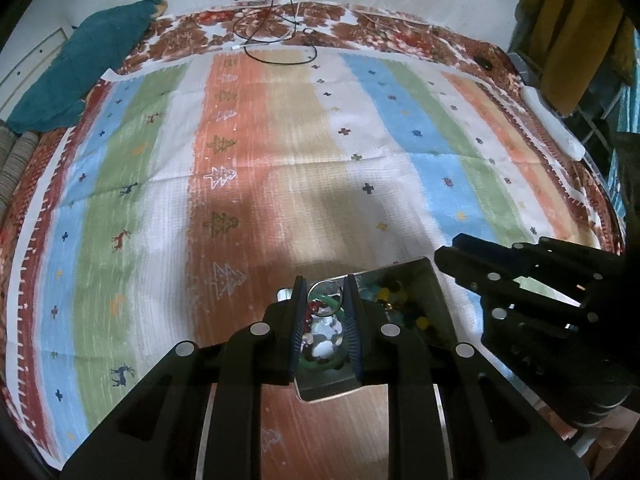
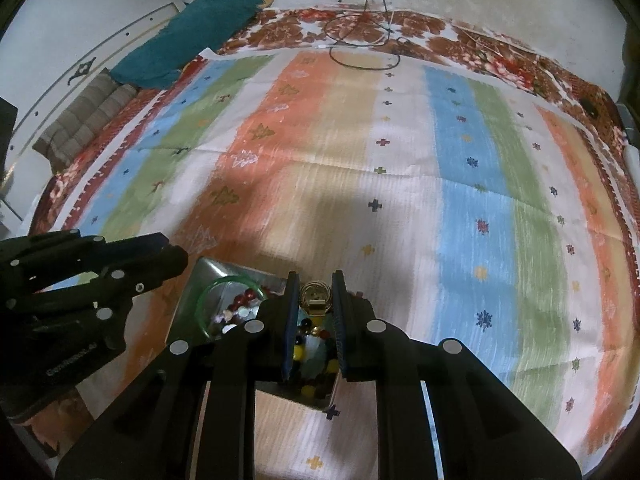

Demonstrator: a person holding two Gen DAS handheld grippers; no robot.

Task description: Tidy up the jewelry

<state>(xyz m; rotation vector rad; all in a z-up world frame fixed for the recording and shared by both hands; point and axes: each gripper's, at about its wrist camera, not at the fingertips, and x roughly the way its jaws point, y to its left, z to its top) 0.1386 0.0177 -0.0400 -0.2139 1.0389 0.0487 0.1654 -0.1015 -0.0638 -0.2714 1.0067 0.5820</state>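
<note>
A metal tray [image 1: 430, 276] of mixed jewelry lies on the striped cloth, also in the right wrist view [image 2: 200, 276]. It holds a green bangle [image 2: 208, 300], red beads [image 2: 244, 298] and several coloured beads [image 1: 400, 300]. My left gripper [image 1: 325, 300] is shut on a thin silver ring [image 1: 325, 300] above the tray's left part. My right gripper [image 2: 316, 298] is shut on a gold ornament with a clasp [image 2: 316, 298] above the tray's right part. Each gripper shows in the other's view, the right one [image 1: 448, 260] and the left one [image 2: 176, 256].
The striped cloth [image 1: 280, 160] covers a floral bedspread. Black cables [image 1: 276, 40] lie at the far edge. A teal cloth [image 1: 76, 72] and striped cushions [image 2: 80, 116] sit at the far left. A yellow garment [image 1: 568, 32] hangs at the far right.
</note>
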